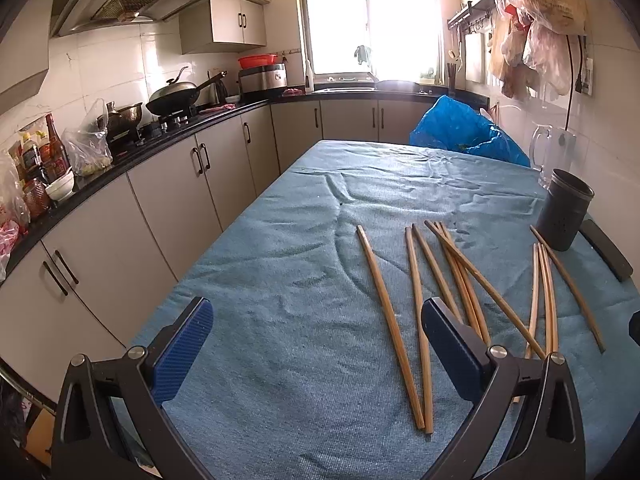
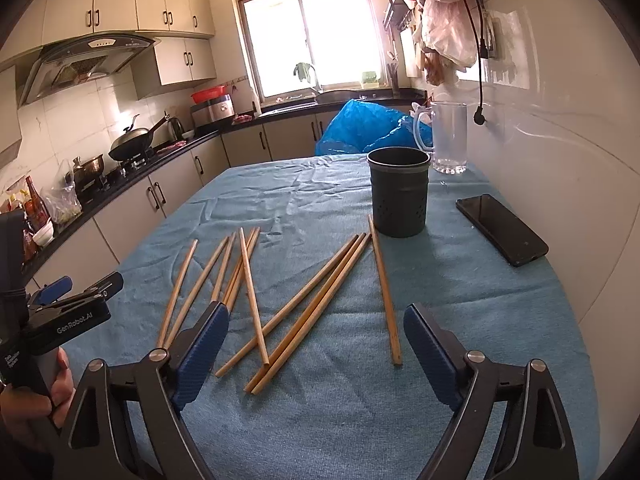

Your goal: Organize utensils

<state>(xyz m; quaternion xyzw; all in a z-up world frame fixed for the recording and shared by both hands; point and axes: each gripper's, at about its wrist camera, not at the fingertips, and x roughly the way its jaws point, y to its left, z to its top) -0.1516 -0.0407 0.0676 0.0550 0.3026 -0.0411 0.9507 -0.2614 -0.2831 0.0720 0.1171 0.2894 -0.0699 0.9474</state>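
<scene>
Spread and empty, the right tongs hover low over loose wooden chopsticks scattered on the blue-clothed tabletop, their long axes running mostly away toward the dark perforated holder, which looks empty. Left tongs are likewise spread, farther from the holder.

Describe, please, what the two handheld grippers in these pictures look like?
Both are black frames with silver pivot bolts. Each carries two flat fingers faced with ribbed blue pads. The left gripper and right gripper look identical. The left one's black body bears white "GenRobot.AI" lettering, seen in the right wrist view. No sleeve shows.
</scene>
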